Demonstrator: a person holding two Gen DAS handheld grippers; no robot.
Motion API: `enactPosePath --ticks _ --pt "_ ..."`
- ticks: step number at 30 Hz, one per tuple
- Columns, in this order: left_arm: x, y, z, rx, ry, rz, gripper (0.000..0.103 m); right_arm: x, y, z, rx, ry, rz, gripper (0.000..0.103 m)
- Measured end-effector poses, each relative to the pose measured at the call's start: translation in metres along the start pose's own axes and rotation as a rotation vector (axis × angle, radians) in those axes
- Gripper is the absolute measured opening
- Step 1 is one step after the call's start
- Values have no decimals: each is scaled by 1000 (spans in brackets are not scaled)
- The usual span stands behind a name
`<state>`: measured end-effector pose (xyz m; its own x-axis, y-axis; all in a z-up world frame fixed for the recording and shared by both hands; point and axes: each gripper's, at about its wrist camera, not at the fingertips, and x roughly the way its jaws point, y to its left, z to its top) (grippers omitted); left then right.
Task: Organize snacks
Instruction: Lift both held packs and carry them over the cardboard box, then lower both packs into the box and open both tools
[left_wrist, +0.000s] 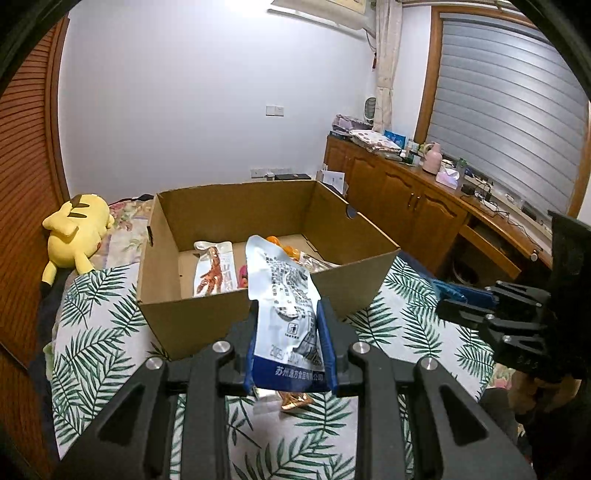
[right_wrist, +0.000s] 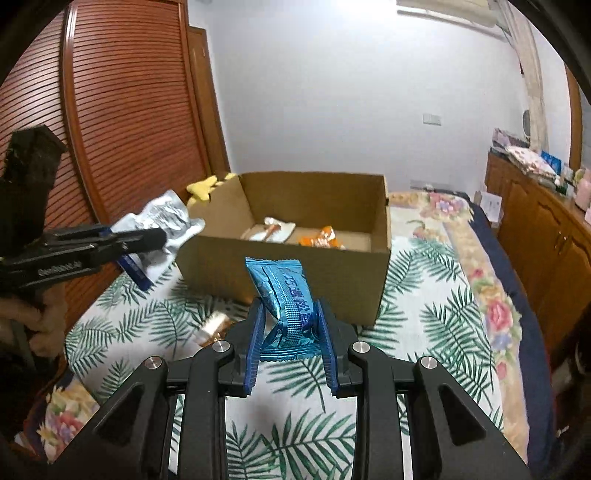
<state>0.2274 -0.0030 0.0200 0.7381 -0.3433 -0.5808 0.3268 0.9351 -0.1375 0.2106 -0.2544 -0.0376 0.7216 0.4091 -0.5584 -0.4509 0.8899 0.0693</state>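
An open cardboard box (left_wrist: 229, 321) stands on the leaf-print bedspread and holds several snack packs, among them a white pack with a red picture (left_wrist: 214, 273) and orange ones (right_wrist: 321, 238). My left gripper (left_wrist: 290, 314) is shut on a white and blue snack pouch (left_wrist: 288, 306), held just before the box's near wall. It also shows at the left of the right wrist view (right_wrist: 162, 236). My right gripper (right_wrist: 290, 314) is shut on a shiny blue snack packet (right_wrist: 286, 299), held above the bed in front of the box (right_wrist: 288, 273). In the left wrist view the right gripper (left_wrist: 443, 299) appears at the right edge.
A small gold-wrapped snack (right_wrist: 212, 326) lies on the bedspread (right_wrist: 443, 332) near the box. A yellow plush toy (left_wrist: 74, 232) lies at the bed's far left. A wooden cabinet (left_wrist: 417, 206) with clutter runs along the right. A slatted wardrobe (right_wrist: 129, 110) stands on the left.
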Motion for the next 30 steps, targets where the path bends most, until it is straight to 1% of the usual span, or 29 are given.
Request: enactPosePath --ticks 10,17,23,30 --pt "20 22 32 2 -42 33 25 20 3 41 -53 -42 13 27" --pt "52 41 53 -11 -55 62 26 48 -1 67 -83 -58 24 27" --pt "82 56 53 -29 -27 79 26 75 -4 75 -98 -46 22 27" --pt "104 63 48 -41 9 102 26 105 -10 73 -85 -13 33 27"
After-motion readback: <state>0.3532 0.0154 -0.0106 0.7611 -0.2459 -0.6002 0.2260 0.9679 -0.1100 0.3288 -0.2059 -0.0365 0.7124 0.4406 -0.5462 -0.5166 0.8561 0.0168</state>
